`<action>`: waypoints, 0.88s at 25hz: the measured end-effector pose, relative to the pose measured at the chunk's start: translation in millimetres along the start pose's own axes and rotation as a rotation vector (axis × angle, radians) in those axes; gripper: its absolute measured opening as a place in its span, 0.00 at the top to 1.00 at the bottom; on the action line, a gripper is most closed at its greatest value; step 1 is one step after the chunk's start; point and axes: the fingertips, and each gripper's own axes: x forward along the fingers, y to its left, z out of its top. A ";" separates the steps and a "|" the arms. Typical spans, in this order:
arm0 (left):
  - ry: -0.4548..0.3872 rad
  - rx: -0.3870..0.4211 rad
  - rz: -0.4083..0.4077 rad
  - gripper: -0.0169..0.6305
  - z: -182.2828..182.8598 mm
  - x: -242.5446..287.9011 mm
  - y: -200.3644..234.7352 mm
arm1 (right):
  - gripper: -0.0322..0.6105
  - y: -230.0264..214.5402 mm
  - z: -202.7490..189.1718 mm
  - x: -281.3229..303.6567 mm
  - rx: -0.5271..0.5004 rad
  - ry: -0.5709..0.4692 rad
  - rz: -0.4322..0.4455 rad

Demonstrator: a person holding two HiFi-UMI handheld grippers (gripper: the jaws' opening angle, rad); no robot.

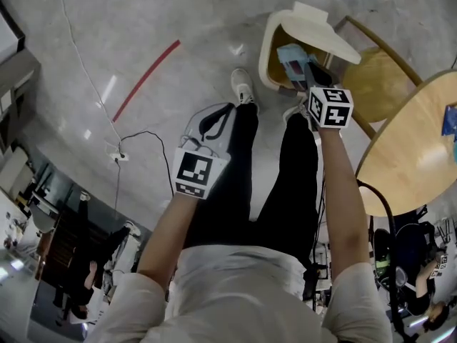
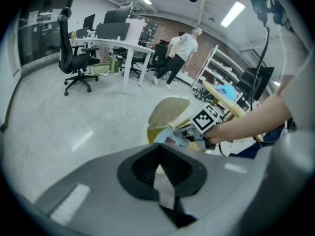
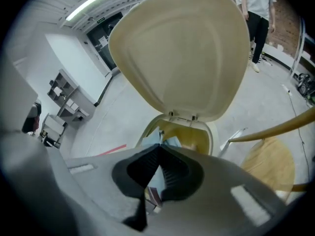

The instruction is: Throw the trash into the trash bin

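Note:
A cream trash bin [image 1: 269,52] stands on the floor in front of my feet, its lid [image 1: 325,34] tipped open. My right gripper [image 1: 312,71] is shut on a light-blue packet [image 1: 291,58], which it holds over the bin's mouth. In the right gripper view the packet [image 3: 153,187] shows between the jaws of the right gripper [image 3: 160,145], above the bin's rim [image 3: 209,132] and under the raised lid [image 3: 182,53]. My left gripper [image 1: 230,108] hangs lower left, over my leg, jaws shut with nothing seen in them. The left gripper view shows the packet [image 2: 169,137] at the bin [image 2: 153,130].
A round wooden table [image 1: 410,145] and a wooden chair [image 1: 378,73] stand right of the bin. A cable [image 1: 143,133] and a red line [image 1: 146,77] lie on the floor to the left. In the left gripper view, desks, an office chair [image 2: 74,58] and people [image 2: 184,48] are far off.

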 end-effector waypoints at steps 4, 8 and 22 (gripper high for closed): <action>0.011 -0.004 -0.012 0.97 -11.2 8.8 -3.9 | 0.91 -9.8 -12.2 8.1 0.059 -0.011 -0.022; 0.013 -0.011 -0.014 0.97 -17.4 16.4 -3.7 | 0.84 -11.5 -18.5 14.0 0.077 -0.016 -0.017; 0.012 -0.015 -0.023 0.97 -17.5 9.6 -13.2 | 0.84 2.5 -15.0 -11.9 0.062 -0.022 -0.006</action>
